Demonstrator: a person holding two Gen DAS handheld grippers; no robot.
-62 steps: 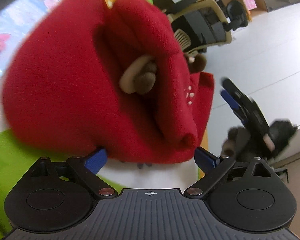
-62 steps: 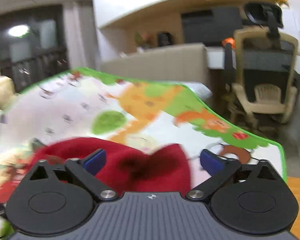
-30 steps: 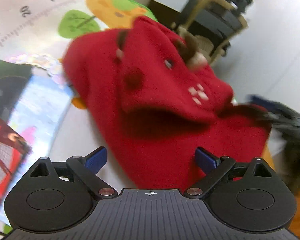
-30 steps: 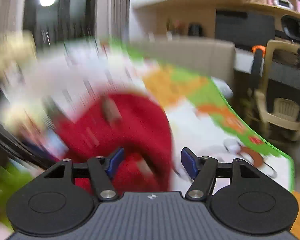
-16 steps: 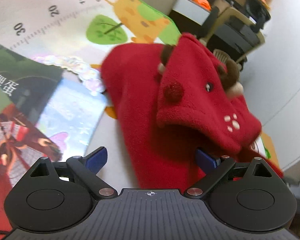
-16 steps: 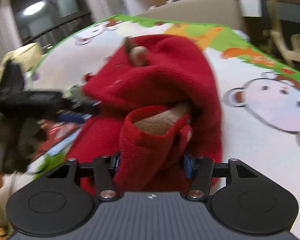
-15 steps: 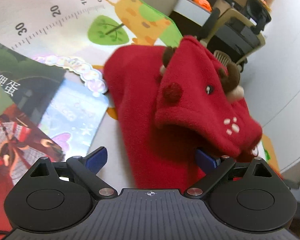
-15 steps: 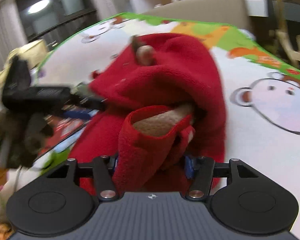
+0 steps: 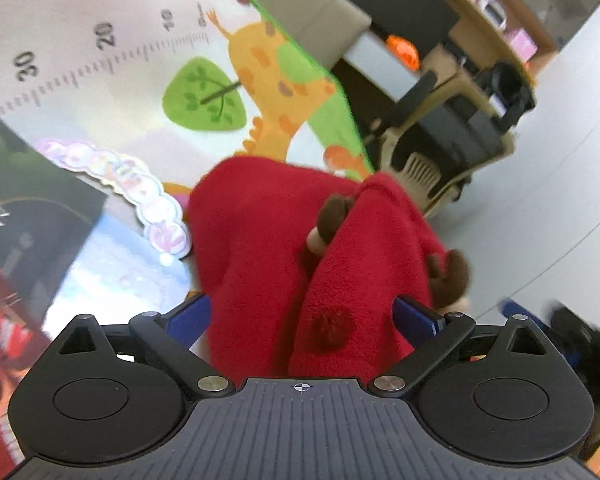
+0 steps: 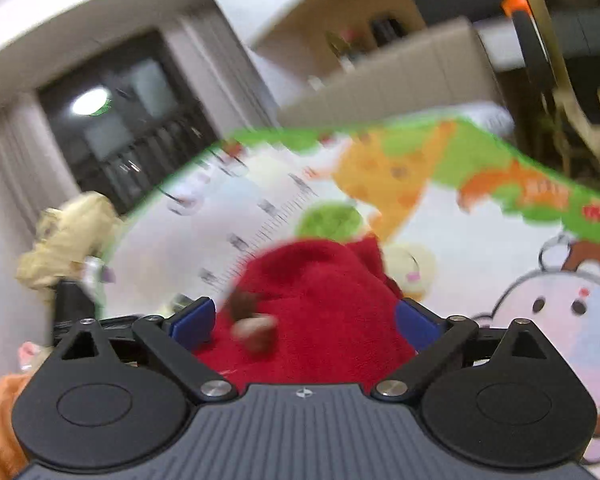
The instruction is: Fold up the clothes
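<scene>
A red fleece garment (image 9: 260,248) with brown ears (image 9: 332,216) and a dark red pompom (image 9: 332,328) lies bunched on the play mat (image 9: 100,92). In the left wrist view my left gripper (image 9: 304,316) is open, and the garment's near edge lies between its wide-apart blue fingers (image 9: 192,316). The right wrist view is blurred. There my right gripper (image 10: 304,322) is also open, with the red garment (image 10: 320,300) lying between its fingers but not pinched. The dark, blurred right gripper (image 9: 540,320) shows at the right edge of the left wrist view.
The mat has a green border (image 10: 480,140), a giraffe (image 9: 268,76) and a printed ruler. Picture books (image 9: 40,240) lie at the left. A beige chair (image 9: 440,152) and a sofa (image 9: 316,8) stand past the mat's far edge. A yellow cloth pile (image 10: 72,232) sits far left.
My right gripper was shut on a red cuff half a second ago; it has opened, let go and tilted up. The left gripper stayed open and moved closer over the garment.
</scene>
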